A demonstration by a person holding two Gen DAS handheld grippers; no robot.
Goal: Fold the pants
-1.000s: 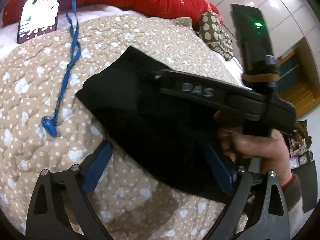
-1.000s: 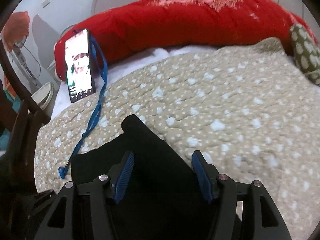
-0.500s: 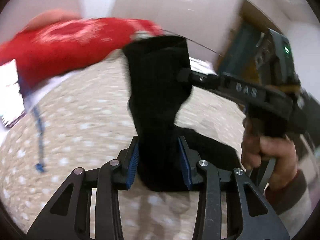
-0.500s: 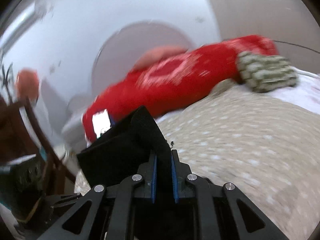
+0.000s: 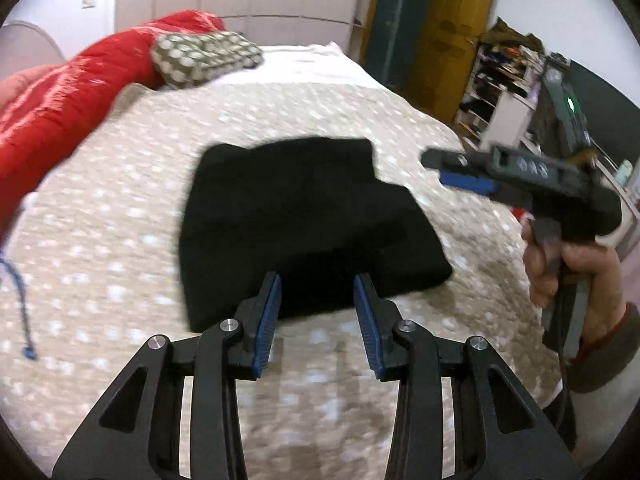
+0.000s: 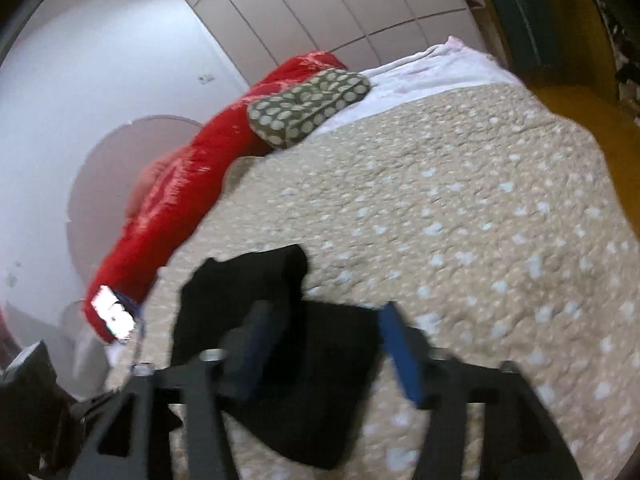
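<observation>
Black pants point(image 5: 304, 220) lay folded in a compact stack on the spotted beige bedspread point(image 5: 120, 240), red quilt point(image 5: 60, 112) and dotted pillow point(image 5: 204, 58) beyond. Left gripper point(image 5: 317, 312) sat partly open at the stack's near edge, blue pads either side of that edge with gaps showing, nothing pinched. Right gripper point(image 6: 320, 344), motion-blurred, was opening, jaws already wide over the pants with no cloth held; seen clear of the stack in the left wrist view point(image 5: 460, 172).

Pants point(image 5: 312, 216) lie on the quilt point(image 5: 120, 240), pillow point(image 5: 204, 56) behind.
</observation>
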